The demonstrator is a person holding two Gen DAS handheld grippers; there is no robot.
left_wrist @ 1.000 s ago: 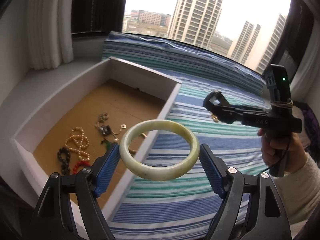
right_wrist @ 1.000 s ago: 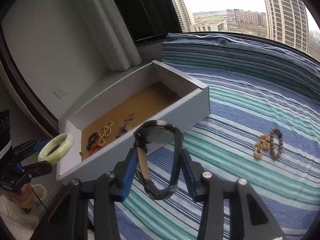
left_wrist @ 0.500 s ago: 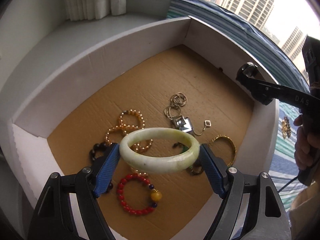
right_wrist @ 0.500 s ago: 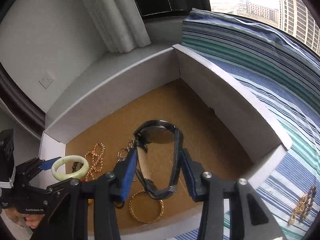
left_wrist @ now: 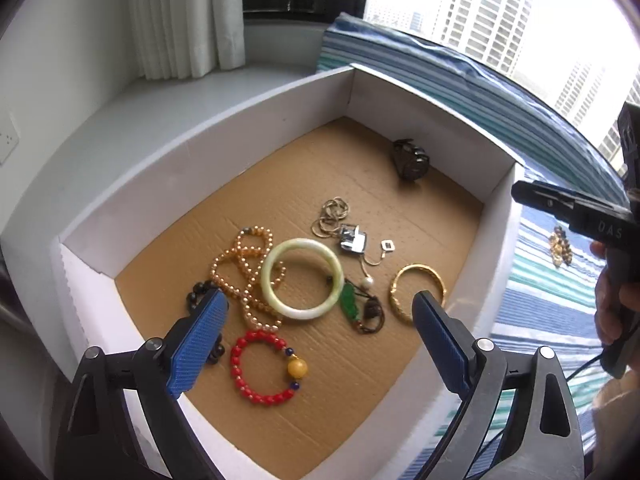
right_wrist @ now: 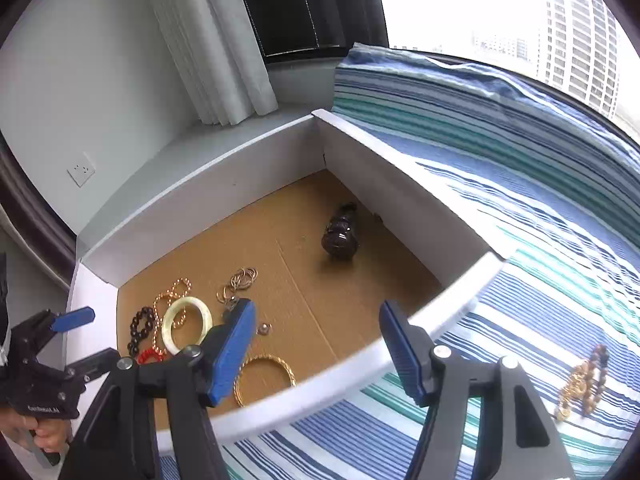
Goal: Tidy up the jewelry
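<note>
A white box (left_wrist: 208,148) with a cardboard floor holds the jewelry. The pale jade bangle (left_wrist: 303,284) lies on the floor among a pearl strand (left_wrist: 240,264), a red bead bracelet (left_wrist: 264,368) and a gold bangle (left_wrist: 418,292). A black watch (left_wrist: 410,160) lies at the far corner; it also shows in the right wrist view (right_wrist: 340,236). My left gripper (left_wrist: 320,340) is open and empty above the bangle. My right gripper (right_wrist: 320,352) is open and empty above the box's near wall (right_wrist: 420,320). Gold and brown bead bracelets (right_wrist: 582,384) lie on the striped cloth.
The box stands between a grey window sill (left_wrist: 132,108) and the blue-green striped bedding (right_wrist: 520,184). White curtains (right_wrist: 208,40) hang behind. A wall socket (right_wrist: 81,169) is at the left. The left gripper shows in the right wrist view (right_wrist: 72,336).
My left gripper opened and let the jade bangle drop onto the box floor. My right gripper opened and let the black watch go into the far corner, then drew back.
</note>
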